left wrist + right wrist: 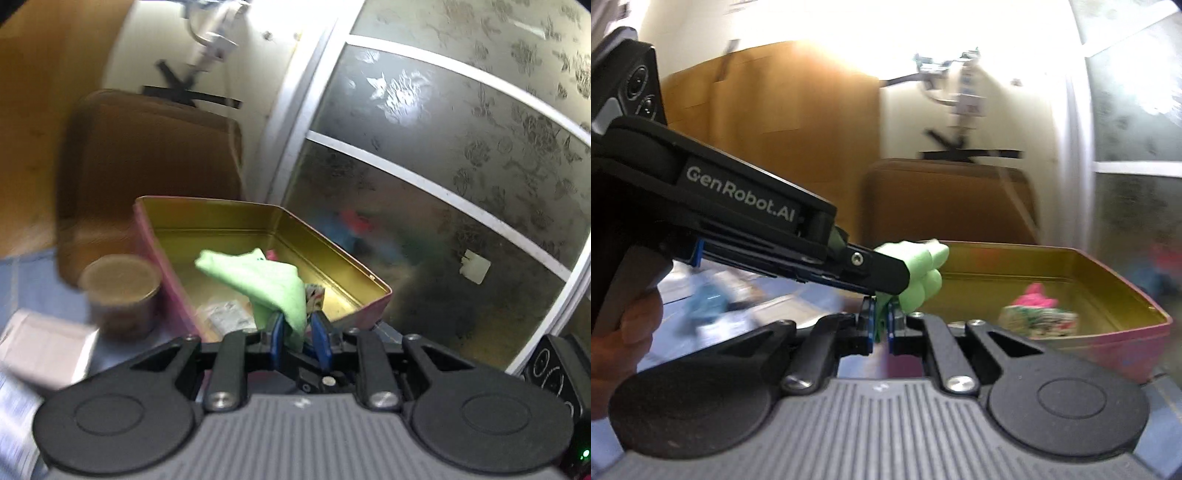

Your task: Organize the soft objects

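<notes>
The tin (pixel 207 218), gold inside and pink outside, fills mid-frame and already holds a patterned bundle (pixel 1039 319). Above it hangs the green cloth (pixel 266 284), folded and soft, pinched by both the left gripper (pixel 297 326) and right gripper (pixel 881 317). Best lower it well inside before letting go.

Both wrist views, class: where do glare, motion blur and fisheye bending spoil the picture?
Left wrist view: glare burns out the wall top centre; the white frame bars of the glass door bow with the lens; the brown cup is smeared.
Right wrist view: the wall is washed out white; the tin and the blue tabletop blur; the green cloth, left gripper and right gripper stay fairly sharp.
</notes>
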{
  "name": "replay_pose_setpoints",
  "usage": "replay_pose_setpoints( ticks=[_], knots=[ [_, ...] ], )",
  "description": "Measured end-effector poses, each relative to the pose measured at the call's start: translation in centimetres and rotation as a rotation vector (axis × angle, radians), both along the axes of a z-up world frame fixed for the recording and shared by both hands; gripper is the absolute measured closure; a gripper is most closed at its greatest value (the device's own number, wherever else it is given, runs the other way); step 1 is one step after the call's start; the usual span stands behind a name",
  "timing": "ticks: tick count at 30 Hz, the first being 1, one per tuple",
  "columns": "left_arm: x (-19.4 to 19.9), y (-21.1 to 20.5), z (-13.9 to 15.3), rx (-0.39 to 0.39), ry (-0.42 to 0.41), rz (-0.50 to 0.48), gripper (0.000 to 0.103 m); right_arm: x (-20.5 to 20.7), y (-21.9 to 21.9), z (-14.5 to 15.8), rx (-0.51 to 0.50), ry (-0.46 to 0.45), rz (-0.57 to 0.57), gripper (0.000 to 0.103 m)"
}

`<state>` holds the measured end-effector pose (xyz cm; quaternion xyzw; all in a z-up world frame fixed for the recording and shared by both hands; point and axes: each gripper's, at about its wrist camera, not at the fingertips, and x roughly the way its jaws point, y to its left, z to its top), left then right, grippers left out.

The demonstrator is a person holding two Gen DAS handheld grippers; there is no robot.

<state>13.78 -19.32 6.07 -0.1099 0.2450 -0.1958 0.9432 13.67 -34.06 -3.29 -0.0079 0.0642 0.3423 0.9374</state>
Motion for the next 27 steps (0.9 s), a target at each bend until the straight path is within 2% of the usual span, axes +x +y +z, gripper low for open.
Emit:
replay_pose_setpoints(
  ticks=[4, 6, 7, 8, 9, 10, 11, 15, 19, 21, 24, 27],
  knots=[
    [3.5, -1.4, -1.0, 0.017, 0.014, 0.025, 0.083, 3.9, -0.3, -0.4, 0.001, 0.043, -0.069, 0.093],
    [4.7, -1.7, -1.6, 0.038, 0.035, 0.056, 0.073, 5.8, 0.3, -0.7, -0.026, 0.054, -0.103, 0.089],
    [4.9, -1.5, -1.9, 0.042, 0.044, 0.071, 0.072, 6.8, 0.5, -0.9, -0.036, 0.067, -0.124, 0.085],
    [4.8, -1.2, -2.1, 0.034, 0.050, 0.076, 0.072, 7.6, 0.5, -1.1, -0.040, 0.082, -0.147, 0.068],
    [4.5, -0.7, -2.2, 0.014, 0.048, 0.072, 0.072, 8.2, 0.5, -1.3, -0.037, 0.095, -0.170, 0.058],
    [3.9, -0.1, -2.2, -0.003, 0.038, 0.069, 0.070, 8.5, 0.4, -1.3, -0.022, 0.104, -0.191, 0.041],
    [3.0, 0.5, -2.1, -0.013, 0.022, 0.070, 0.066, 8.6, 0.0, -1.4, 0.004, 0.104, -0.207, 0.036],
    [-2.2, 3.9, -2.0, -0.048, -0.041, 0.091, 0.060, 6.9, -0.9, -1.5, 0.082, 0.081, -0.220, 0.034],
    [-7.4, 8.8, -3.9, -0.076, 0.001, 0.201, 0.060, 4.5, -0.4, -1.0, 0.134, 0.049, -0.169, 0.034],
    [-10.0, 11.6, -5.0, -0.090, 0.030, 0.295, 0.060, 3.6, 1.0, -0.5, 0.136, 0.040, -0.100, 0.034],
    [-13.5, 16.1, -6.7, -0.105, 0.073, 0.459, 0.060, 1.8, 4.4, 0.2, 0.085, 0.027, 0.035, 0.034],
    [-16.0, 19.4, -7.7, -0.041, 0.109, 0.652, 0.060, 0.8, 8.6, 0.2, 0.015, 0.068, 0.181, 0.035]
  ],
)
